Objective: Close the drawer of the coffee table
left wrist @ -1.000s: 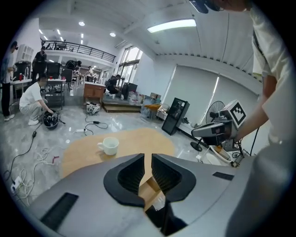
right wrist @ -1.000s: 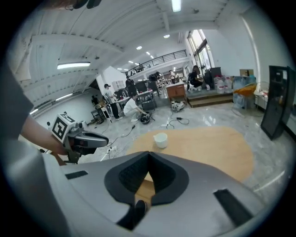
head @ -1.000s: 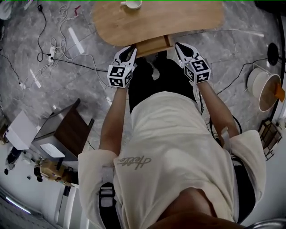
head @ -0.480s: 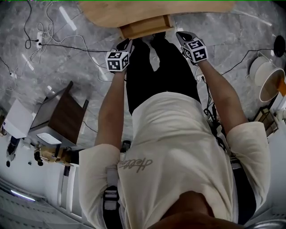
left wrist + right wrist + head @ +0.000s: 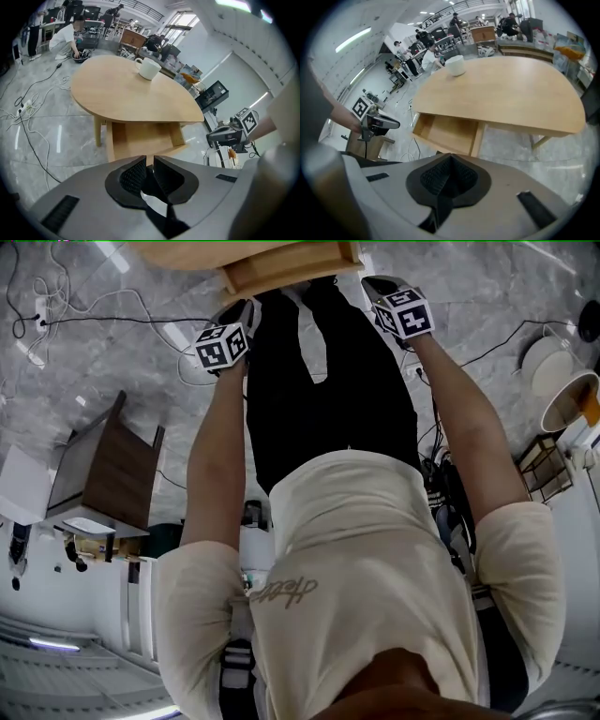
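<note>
Drawer of pale wood [image 5: 140, 140] stands pulled out beneath the rounded light-wood desk [image 5: 131, 96], and both grippers hover near its front on the side away from the desk, so I judge the closing push not yet begun. My left gripper [image 5: 150, 161] has its black ribbed jaws a narrow slit apart with nothing between them, while my right gripper [image 5: 450, 159] has its jaws pressed together, empty. Next I'd set them against the drawer front and press it evenly in under the desk.
</note>
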### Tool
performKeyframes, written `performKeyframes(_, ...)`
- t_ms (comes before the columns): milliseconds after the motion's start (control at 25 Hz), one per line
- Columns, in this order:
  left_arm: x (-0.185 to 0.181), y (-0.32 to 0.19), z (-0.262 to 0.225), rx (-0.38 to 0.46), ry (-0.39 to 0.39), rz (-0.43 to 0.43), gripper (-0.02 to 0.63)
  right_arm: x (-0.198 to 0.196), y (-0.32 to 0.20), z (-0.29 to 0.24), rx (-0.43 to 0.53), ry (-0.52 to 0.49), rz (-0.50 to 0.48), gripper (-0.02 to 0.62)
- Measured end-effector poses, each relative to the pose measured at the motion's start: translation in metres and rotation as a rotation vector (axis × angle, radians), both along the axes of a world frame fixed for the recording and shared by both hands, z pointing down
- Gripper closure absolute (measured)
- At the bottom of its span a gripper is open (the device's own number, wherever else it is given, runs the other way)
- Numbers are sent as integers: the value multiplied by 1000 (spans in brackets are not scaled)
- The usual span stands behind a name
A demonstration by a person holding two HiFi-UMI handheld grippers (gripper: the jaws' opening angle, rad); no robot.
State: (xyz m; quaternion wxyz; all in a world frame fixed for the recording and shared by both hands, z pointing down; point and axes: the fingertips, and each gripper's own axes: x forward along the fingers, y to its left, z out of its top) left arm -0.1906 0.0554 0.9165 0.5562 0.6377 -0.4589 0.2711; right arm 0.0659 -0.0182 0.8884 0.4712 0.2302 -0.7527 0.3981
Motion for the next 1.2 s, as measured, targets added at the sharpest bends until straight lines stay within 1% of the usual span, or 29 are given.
performKeyframes(80, 4, 0, 11, -2, 11, 12, 552, 1, 12, 21, -51, -1, 35, 600)
performKeyframes(160, 8, 2, 22, -10, 19, 34, 552, 3, 23, 42, -86, 17, 44, 600)
performKeyframes(280, 7, 9, 43, -36, 17, 52, 552, 1, 33, 72, -117, 30, 83, 600)
performKeyframes(440, 6, 30, 71, -83, 28, 43, 552, -4, 45, 107, -160, 34, 131, 600)
performKeyframes(640, 7, 49, 95, -113, 43, 46, 552, -2, 44, 131, -183, 56, 224, 600)
performKeyframes(760, 4, 59, 106, -136, 53, 48, 552, -4, 47, 140, -197, 67, 222, 600)
performKeyframes(1040, 4, 46, 129, -137, 57, 44, 552, 2, 42, 164, -200, 75, 230, 600)
performKeyframes(1200, 4, 45, 137, -165, 73, 44, 552, -5, 38, 168, -197, 65, 230, 600)
